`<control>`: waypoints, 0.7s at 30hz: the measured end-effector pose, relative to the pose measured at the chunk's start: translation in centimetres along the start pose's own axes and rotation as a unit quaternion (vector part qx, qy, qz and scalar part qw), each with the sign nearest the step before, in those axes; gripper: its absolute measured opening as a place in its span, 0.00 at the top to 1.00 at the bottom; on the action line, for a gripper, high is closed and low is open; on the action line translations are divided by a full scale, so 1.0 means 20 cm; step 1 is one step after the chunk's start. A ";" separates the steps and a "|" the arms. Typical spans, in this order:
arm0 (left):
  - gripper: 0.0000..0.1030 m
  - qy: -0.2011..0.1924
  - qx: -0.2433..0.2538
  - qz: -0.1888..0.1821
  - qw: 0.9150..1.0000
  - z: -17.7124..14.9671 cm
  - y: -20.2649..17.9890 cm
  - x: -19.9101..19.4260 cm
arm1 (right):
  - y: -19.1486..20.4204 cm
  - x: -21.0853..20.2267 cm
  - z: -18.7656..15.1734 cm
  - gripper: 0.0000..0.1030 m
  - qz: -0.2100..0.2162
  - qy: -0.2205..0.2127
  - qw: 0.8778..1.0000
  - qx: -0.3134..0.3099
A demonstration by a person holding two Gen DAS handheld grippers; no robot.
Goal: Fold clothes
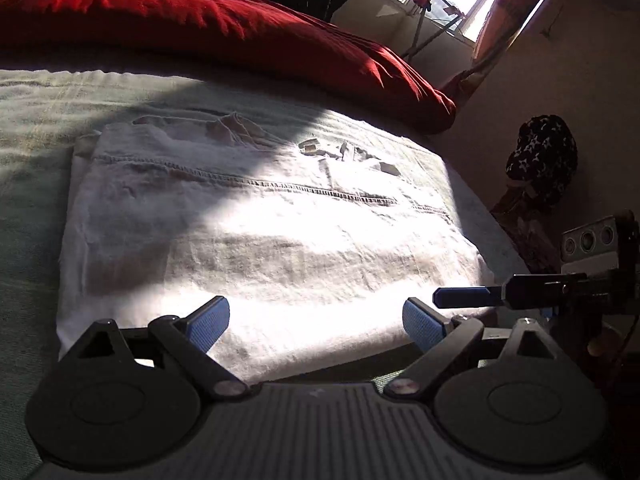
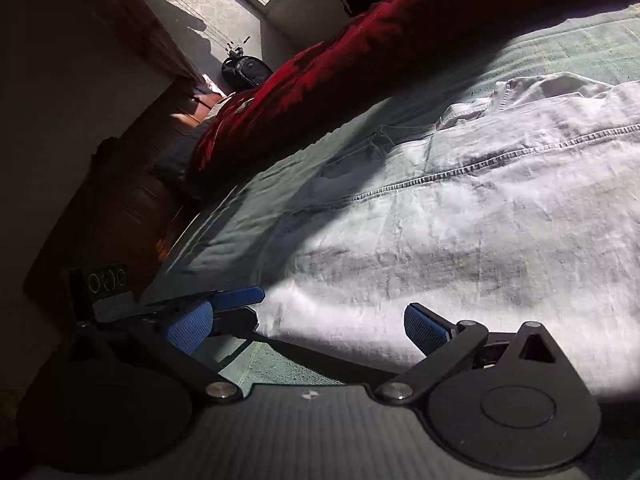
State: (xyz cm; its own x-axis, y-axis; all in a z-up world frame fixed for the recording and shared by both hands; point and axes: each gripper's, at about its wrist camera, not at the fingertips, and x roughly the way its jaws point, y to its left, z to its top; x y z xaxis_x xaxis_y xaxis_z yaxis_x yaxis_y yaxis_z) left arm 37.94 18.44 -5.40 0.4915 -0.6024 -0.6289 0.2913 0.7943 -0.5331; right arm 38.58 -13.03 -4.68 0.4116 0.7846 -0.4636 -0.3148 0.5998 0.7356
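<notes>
Left wrist view: a white, stitched, folded cloth garment (image 1: 248, 236) is seen lying flat on the pale green bed cover (image 1: 28, 128) just ahead of the left gripper (image 1: 316, 324), whose fingers are spread, empty. The right gripper (image 2: 308, 328) is likewise spread wide, nothing held. Folding is judged nearly finished; perhaps one last fold is left.

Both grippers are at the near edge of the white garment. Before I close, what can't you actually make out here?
- White garment: sun glare washes out its near edge in the left wrist view, so layers there can't be counted.
- Same garment: cut off by the right edge of the right wrist view.
- Left gripper and right gripper: open; contact with the cloth can't be told.
</notes>
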 end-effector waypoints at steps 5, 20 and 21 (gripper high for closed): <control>0.10 0.004 -0.044 0.005 0.999 -0.05 0.12 -0.02 | -0.12 -0.03 -0.06 0.00 -0.025 -0.008 0.999 0.034; 0.10 -0.023 -0.009 0.046 0.999 0.01 -0.02 -0.20 | -0.38 -0.65 -0.12 0.00 -0.086 -0.113 0.986 0.083; 0.10 -0.020 -0.005 0.031 0.999 0.01 -0.07 -0.16 | -0.35 -0.63 -0.11 0.00 -0.080 -0.113 0.987 0.078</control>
State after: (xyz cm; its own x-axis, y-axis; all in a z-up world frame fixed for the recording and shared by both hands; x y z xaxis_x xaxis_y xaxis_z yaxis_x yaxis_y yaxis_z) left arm 36.21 19.34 -2.54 0.5415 -0.5476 -0.6379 0.2513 0.8295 -0.4988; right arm 33.66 -26.71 -5.11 0.6307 0.6167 -0.4711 -0.1022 0.6677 0.7373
